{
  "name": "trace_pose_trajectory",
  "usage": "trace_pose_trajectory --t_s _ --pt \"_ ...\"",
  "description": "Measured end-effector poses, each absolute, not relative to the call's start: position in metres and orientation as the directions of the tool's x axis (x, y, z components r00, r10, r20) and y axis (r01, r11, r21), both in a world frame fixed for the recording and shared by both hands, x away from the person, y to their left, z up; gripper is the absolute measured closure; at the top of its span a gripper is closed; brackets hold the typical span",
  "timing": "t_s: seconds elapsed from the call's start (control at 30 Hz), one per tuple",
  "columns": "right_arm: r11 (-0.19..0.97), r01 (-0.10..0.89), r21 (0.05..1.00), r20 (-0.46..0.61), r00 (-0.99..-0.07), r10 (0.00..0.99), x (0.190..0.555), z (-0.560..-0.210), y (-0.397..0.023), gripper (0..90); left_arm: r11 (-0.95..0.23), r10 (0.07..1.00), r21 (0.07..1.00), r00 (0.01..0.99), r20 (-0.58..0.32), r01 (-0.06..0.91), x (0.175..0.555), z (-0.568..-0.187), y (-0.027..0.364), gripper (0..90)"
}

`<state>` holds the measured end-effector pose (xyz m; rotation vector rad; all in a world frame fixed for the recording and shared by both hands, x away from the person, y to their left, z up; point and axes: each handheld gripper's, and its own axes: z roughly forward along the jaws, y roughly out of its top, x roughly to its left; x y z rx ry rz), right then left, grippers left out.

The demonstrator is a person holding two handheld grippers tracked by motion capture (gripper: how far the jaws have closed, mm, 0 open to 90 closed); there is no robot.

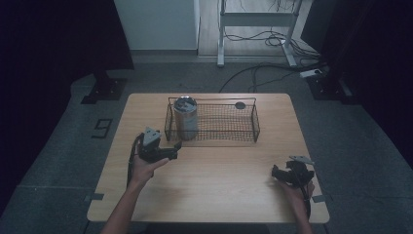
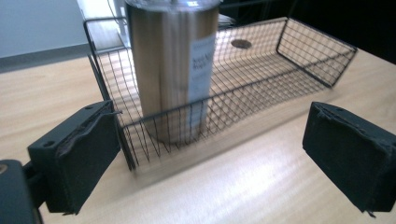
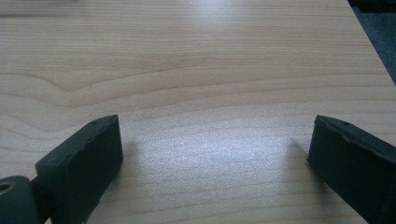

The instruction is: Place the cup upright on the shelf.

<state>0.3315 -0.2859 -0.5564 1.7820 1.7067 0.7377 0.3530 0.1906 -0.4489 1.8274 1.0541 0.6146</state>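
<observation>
A tall metal can with a paper label stands upright in the left end of a black wire basket on the wooden table. My left gripper is held just in front of the basket's near left corner, open, with nothing between its jaws. In the left gripper view the can rises behind the basket's wire wall, beyond my open left gripper. My right gripper rests low over the near right of the table, open and empty, with bare wood between its jaws in the right gripper view.
A small dark round disc lies at the basket's far right end, also seen in the left gripper view. The table's right edge runs close to my right gripper. Beyond the table are a desk frame and floor cables.
</observation>
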Motion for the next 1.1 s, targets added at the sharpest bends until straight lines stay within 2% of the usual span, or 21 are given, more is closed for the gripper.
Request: trace_pose_trajectory --t_s 0.3,0.57,0.8,1.1 --pt "-0.034 0.692 0.721 0.01 0.039 0.999 0.332 -0.556 -0.286 2.9 -0.244 0.844 0.874 0.536 -0.022 0.42 0.323 -0.464 0.197 3.8" --pt "-0.034 0.692 0.721 0.01 0.039 0.999 0.332 -0.556 -0.286 2.9 -0.211 0.847 0.866 0.527 -0.069 0.453 0.3 -0.483 0.209 4.0" --pt "-0.034 0.692 0.721 0.01 0.039 0.999 0.332 -0.556 -0.286 2.9 -0.176 0.862 0.856 0.496 -0.105 0.486 0.295 -0.496 0.217 4.8" --pt "-0.034 0.692 0.721 0.01 0.039 0.999 0.332 -0.556 -0.286 2.9 -0.163 0.861 0.858 0.495 -0.117 0.487 0.295 -0.495 0.216 5.3"
